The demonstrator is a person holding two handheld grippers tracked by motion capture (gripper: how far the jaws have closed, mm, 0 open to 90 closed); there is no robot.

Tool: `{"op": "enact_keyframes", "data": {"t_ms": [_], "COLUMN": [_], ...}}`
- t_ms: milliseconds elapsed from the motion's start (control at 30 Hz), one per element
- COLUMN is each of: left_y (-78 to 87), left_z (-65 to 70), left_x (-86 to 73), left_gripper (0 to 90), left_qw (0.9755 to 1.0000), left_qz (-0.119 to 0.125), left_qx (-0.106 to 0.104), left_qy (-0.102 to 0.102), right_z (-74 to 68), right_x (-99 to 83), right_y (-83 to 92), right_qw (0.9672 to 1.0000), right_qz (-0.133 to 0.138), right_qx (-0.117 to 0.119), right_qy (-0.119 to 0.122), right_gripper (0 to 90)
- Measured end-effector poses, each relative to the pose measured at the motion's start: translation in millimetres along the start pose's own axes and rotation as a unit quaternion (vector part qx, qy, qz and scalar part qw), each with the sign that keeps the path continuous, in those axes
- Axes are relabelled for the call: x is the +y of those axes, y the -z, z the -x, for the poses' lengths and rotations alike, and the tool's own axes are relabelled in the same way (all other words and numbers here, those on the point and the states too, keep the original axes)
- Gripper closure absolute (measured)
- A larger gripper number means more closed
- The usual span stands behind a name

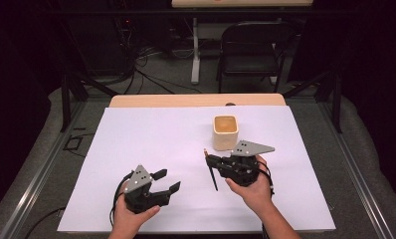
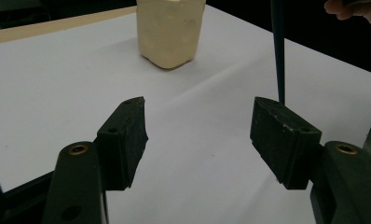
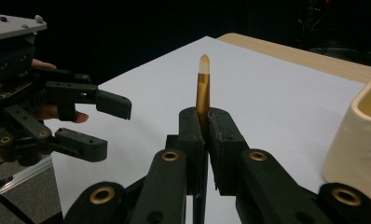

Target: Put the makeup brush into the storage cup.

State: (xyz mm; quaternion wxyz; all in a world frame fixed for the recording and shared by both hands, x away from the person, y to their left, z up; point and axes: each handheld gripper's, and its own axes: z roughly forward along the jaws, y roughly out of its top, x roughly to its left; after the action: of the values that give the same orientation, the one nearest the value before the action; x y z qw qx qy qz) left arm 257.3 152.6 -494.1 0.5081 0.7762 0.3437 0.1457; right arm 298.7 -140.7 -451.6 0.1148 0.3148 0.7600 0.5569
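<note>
My right gripper (image 1: 209,160) clamps a pencil (image 1: 212,174) at five o'clock on the white sheet (image 1: 151,144), beside the cream cup (image 1: 225,131); my left gripper (image 1: 167,181) gapes empty at seven, a folding chair (image 1: 253,47) behind.

Cream cup (image 1: 225,131), black-and-gold pencil (image 1: 211,171)

Pencil (image 1: 212,172) was dark-bodied with a gold ferrule and pale eraser tip (image 3: 204,63), clamped near the eraser end between the right gripper's (image 1: 209,160) closed jaws. Its long dark shaft ran down toward the white table sheet, slightly tilted. It sat just in front of the cream square cup (image 1: 225,132), not touching it.
</note>
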Motion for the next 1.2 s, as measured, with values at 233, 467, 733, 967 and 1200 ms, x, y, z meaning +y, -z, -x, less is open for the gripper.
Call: {"op": "enact_keyframes", "data": {"t_ms": [233, 467, 733, 967, 1200], "left_y": [-9.8, -18.8, -25.7, -29.9, -34.8], "left_z": [7.5, 12.5, 17.1, 20.9, 21.8], "left_x": [5.0, 7.6, 11.3, 13.8, 14.4], "left_gripper": [35.9, 35.8, 36.8, 39.2, 39.7], "left_qw": [0.9997, 0.9995, 0.9991, 0.9987, 0.9983], "left_qz": [-0.011, -0.013, -0.015, -0.009, 0.0], "left_qx": [-0.021, -0.027, -0.04, -0.048, -0.055], "left_qy": [0.001, 0.003, 0.008, 0.012, 0.018], "right_z": [-1.3, -1.3, -3.8, -3.5, -2.2], "right_x": [-5.3, -9.7, -12.8, -13.6, -15.3], "right_y": [-0.1, -0.7, -2.7, -1.2, 0.2], "right_qw": [0.9998, 0.9994, 0.9989, 0.998, 0.9969], "right_qz": [0.018, 0.031, 0.043, 0.058, 0.072], "right_qx": [0.01, 0.012, 0.012, 0.012, 0.013], "right_qy": [-0.007, -0.013, -0.011, -0.021, -0.03], "right_gripper": [84.1, 84.0, 84.0, 84.1, 84.0]}}
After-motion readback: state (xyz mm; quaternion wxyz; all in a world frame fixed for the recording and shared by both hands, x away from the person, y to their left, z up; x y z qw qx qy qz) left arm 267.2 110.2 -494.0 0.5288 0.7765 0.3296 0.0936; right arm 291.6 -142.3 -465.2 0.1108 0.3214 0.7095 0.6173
